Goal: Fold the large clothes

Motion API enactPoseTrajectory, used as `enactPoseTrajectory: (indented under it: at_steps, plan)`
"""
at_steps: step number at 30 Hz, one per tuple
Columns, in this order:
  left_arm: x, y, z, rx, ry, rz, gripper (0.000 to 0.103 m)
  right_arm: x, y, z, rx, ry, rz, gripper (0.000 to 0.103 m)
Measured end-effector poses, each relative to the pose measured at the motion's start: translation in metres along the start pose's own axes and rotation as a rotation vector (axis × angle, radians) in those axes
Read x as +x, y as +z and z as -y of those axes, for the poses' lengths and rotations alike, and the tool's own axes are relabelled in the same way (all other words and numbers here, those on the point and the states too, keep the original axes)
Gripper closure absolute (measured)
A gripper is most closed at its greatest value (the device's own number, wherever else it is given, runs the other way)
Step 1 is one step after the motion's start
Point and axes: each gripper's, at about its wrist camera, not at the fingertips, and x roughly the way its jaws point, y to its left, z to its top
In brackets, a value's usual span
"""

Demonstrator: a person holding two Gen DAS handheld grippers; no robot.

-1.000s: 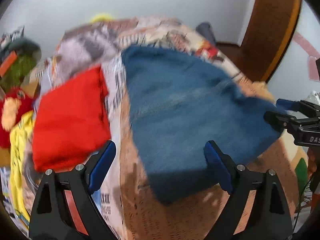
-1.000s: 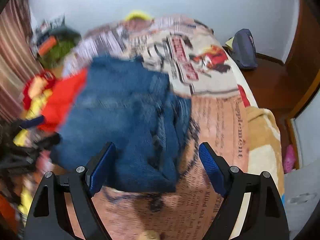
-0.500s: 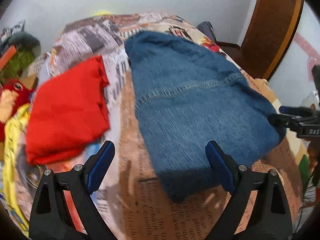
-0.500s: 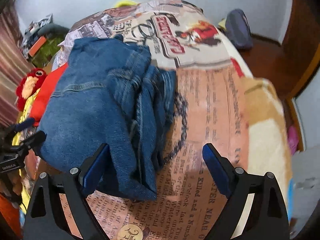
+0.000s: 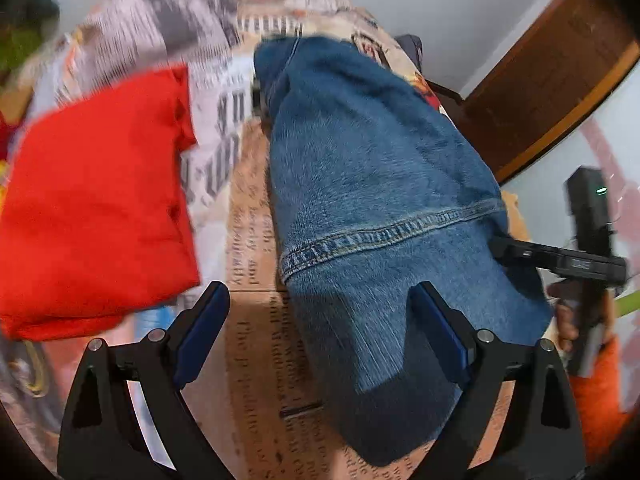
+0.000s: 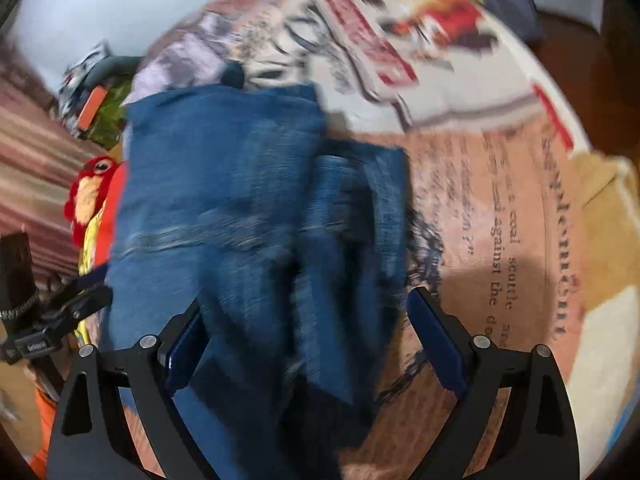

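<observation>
So the folded blue jeans (image 5: 384, 216) are lying on the newspaper-print bedspread (image 5: 252, 352), just beside a folded red garment (image 5: 96, 216) on their left. The left gripper (image 5: 320, 340) is spread wide with nothing pinched, its right finger (image 5: 436, 336) over the denim's near end. The right gripper (image 6: 304, 352) has just been opening its jaws, denim sits between them but isn't squeezed, and a red plush toy (image 6: 90, 196) sits off at the edge

A home bedroom is showing here: a bed wearing a newspaper-print bedspread (image 5: 248, 216), a red plush parrot toy (image 6: 90, 196), a brown wooden door (image 5: 540, 92).
</observation>
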Motion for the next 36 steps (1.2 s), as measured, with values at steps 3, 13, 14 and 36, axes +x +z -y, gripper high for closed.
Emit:
enactPoseTrajectory:
  at_steps: [3, 13, 14, 36]
  plan:
    - [0.016, 0.008, -0.013, -0.05, -0.115, -0.039, 0.01, 0.015, 0.005, 0.02, 0.062, 0.126, -0.065, 0.009]
    - [0.054, 0.029, -0.021, -0.076, -0.217, -0.102, 0.008, 0.037, 0.021, 0.014, -0.006, 0.184, -0.079, 0.002]
    - [0.054, 0.029, -0.018, -0.072, -0.217, -0.102, 0.008, 0.036, 0.02, 0.013, -0.02, 0.182, -0.078, 0.002]
    - [-0.012, 0.016, 0.022, 0.001, -0.223, 0.02, 0.064, -0.04, 0.0, -0.051, -0.106, 0.08, 0.103, 0.072]
